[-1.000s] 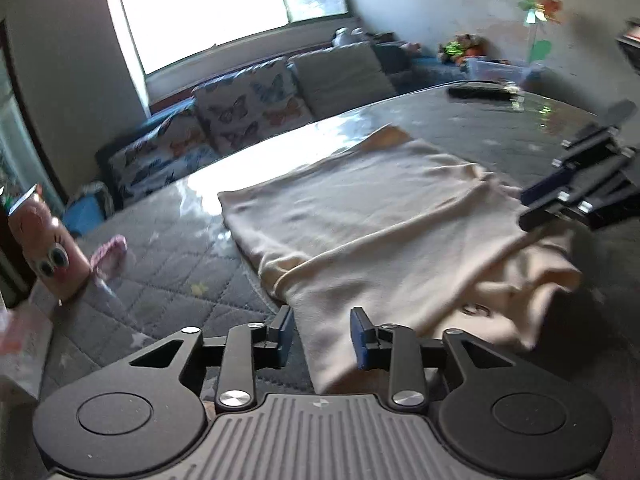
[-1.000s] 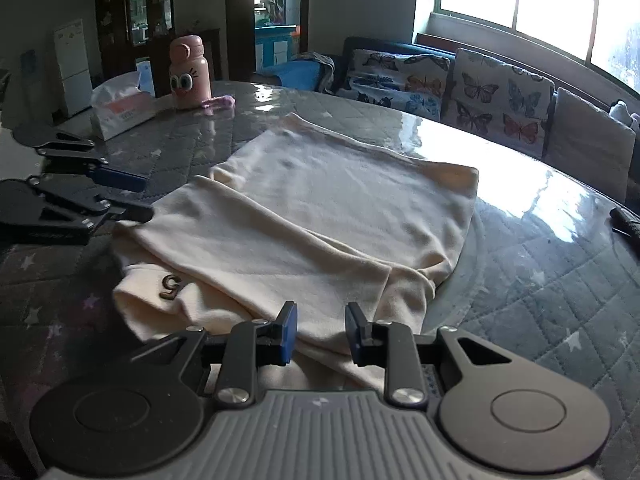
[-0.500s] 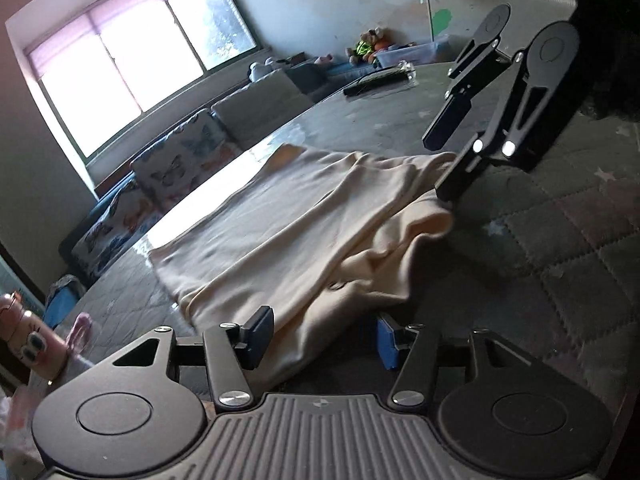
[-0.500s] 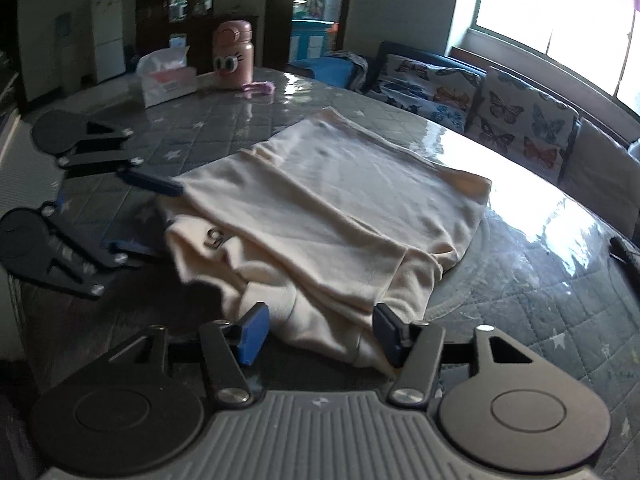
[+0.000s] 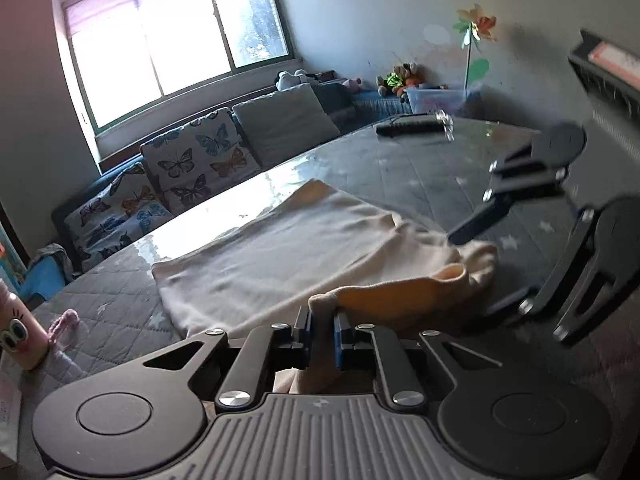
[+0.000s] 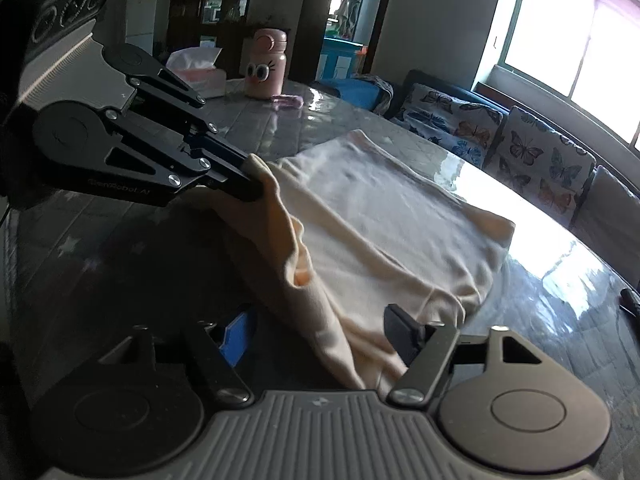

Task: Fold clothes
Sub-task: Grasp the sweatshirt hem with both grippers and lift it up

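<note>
A cream garment (image 5: 304,248) lies partly folded on the grey quilted table (image 5: 420,172). My left gripper (image 5: 322,334) is closing on the garment's near edge, and its pads pinch a raised fold. In the right wrist view the left gripper (image 6: 254,186) holds that corner lifted off the table, with cloth (image 6: 380,224) draping down from it. My right gripper (image 6: 320,336) has its jaws wide and still opening. A bunched end of the garment lies between them, and the pads do not press on it. In the left wrist view the right gripper (image 5: 476,276) sits at the garment's right end.
A pink bottle with cartoon eyes (image 6: 265,65) and a tissue box (image 6: 198,72) stand on the far side of the table. A black flat object (image 5: 412,126) lies near the opposite edge. A sofa with butterfly cushions (image 5: 192,160) runs under the window.
The left gripper went from open around the garment's edge to shut on it and raised that corner. The right gripper's jaws spread wide apart, letting the cloth go slack between them.
</note>
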`<state>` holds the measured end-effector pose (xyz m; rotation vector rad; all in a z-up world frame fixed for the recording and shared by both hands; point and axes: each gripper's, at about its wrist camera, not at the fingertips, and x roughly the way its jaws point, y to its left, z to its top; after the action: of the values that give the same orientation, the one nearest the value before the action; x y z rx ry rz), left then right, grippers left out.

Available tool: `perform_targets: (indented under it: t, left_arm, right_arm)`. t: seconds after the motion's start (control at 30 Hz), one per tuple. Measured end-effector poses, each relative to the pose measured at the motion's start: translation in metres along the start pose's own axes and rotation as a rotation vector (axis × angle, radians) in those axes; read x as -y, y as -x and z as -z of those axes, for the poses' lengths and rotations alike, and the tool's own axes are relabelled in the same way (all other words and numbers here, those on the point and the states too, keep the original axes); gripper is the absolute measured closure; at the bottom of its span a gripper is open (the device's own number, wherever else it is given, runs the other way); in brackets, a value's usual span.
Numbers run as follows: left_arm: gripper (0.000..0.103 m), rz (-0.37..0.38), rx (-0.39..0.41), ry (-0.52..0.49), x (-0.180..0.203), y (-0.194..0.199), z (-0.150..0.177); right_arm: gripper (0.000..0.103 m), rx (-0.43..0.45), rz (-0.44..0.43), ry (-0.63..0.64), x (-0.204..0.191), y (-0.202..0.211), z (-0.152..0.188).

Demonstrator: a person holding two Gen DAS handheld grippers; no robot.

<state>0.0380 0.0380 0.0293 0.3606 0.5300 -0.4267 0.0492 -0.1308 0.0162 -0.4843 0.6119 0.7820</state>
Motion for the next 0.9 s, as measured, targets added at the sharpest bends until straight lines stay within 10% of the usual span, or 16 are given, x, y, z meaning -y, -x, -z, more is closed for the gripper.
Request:
perform_targets:
  t: [0.23, 0.63, 0.9]
  left_arm:
    - [0.077, 0.004, -0.023, 0.013, -0.001, 0.006, 0.016]
    - [0.062, -0.086, -0.039, -0.154, 0.015, 0.011, 0.05]
    - [0.098, -0.063, -0.036, -0.152, 0.01, 0.014, 0.048]
  right_arm:
    - [0.08, -0.023, -0.055, -0.133, 0.019, -0.015, -0.003]
    - [0.089, 0.0, -0.058, -0.205, 0.027, -0.008, -0.012]
    - [0.093, 0.035, -0.036, -0.21, 0.023, 0.001, -0.012]
